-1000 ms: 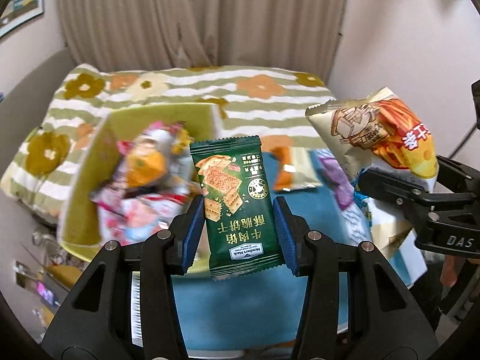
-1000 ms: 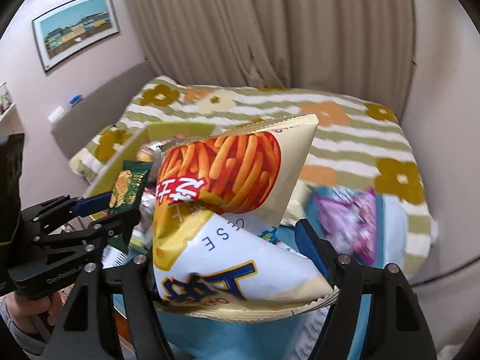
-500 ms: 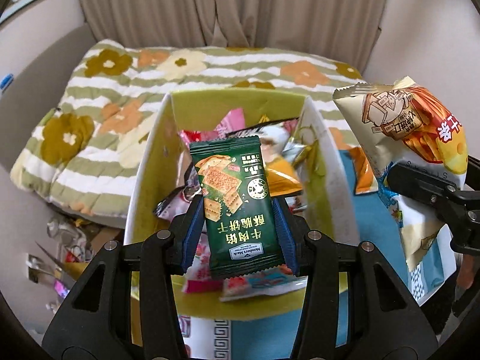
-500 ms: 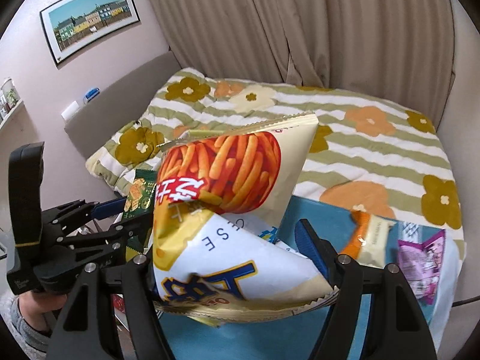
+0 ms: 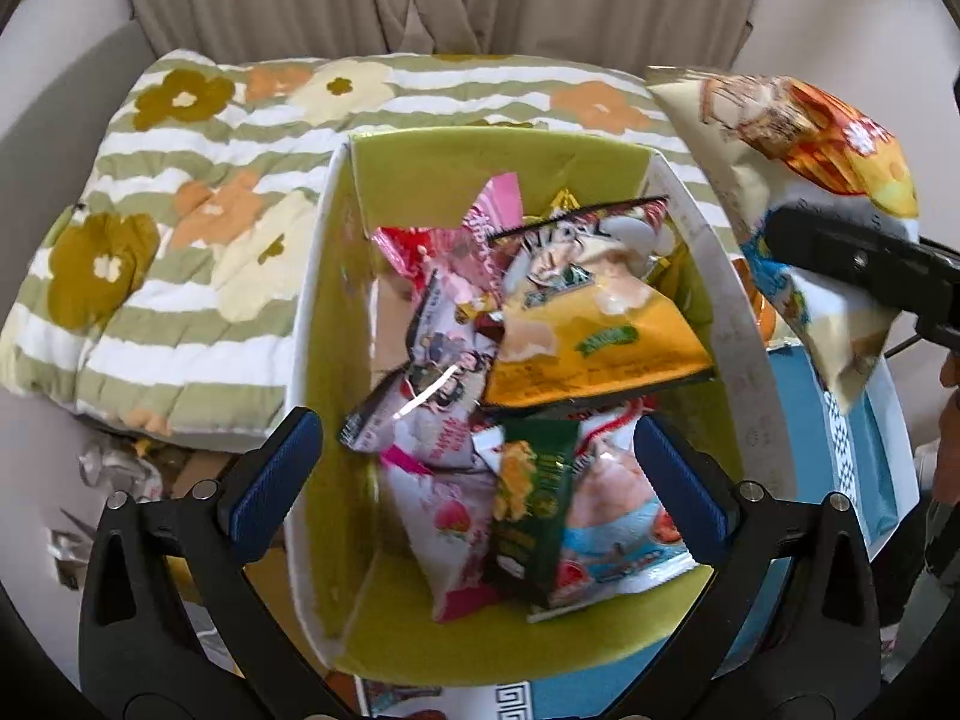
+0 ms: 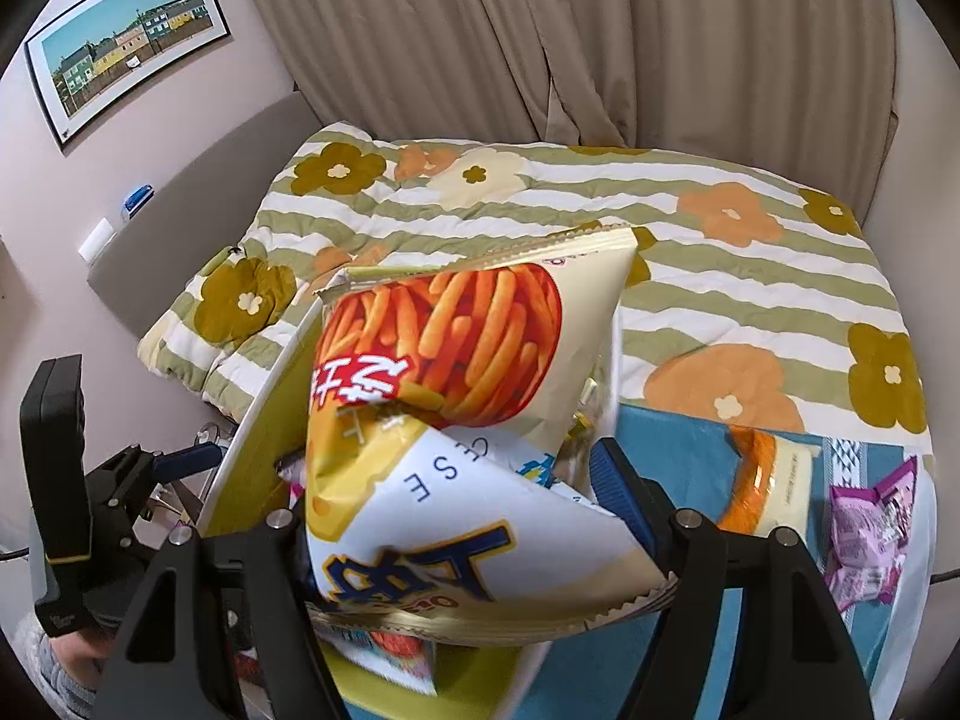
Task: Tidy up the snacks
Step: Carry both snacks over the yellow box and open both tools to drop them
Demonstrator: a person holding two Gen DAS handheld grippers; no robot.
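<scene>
The left gripper point(image 5: 477, 468) hangs over the green bin point(image 5: 336, 276), and its jaws have just been opening: the blue pads stand wide apart with nothing pressed between them. Below the gap lies the dark green cracker packet point(image 5: 531, 510), on the heap of snacks at the bin's near end, resting across a pink strawberry packet point(image 5: 444, 534) and a pale blue-and-red one point(image 5: 624, 534). Farther back in the bin sits a yellow bag point(image 5: 594, 336) among more pink wrappers.

Over on the right, the right gripper point(image 6: 447, 516) is clamped on the big cheese-stick bag point(image 6: 456, 408), a cream-and-white pack with orange sticks printed on it, held up above the bin's right edge. To the right of it, on the blue cloth point(image 6: 672, 450), an orange-and-cream packet point(image 6: 774, 480) and a purple packet point(image 6: 870, 534) lie side by side. The flowered, green-striped quilt point(image 6: 750, 276) stretches away on the far side, with beige curtains point(image 6: 540, 30) behind it.
</scene>
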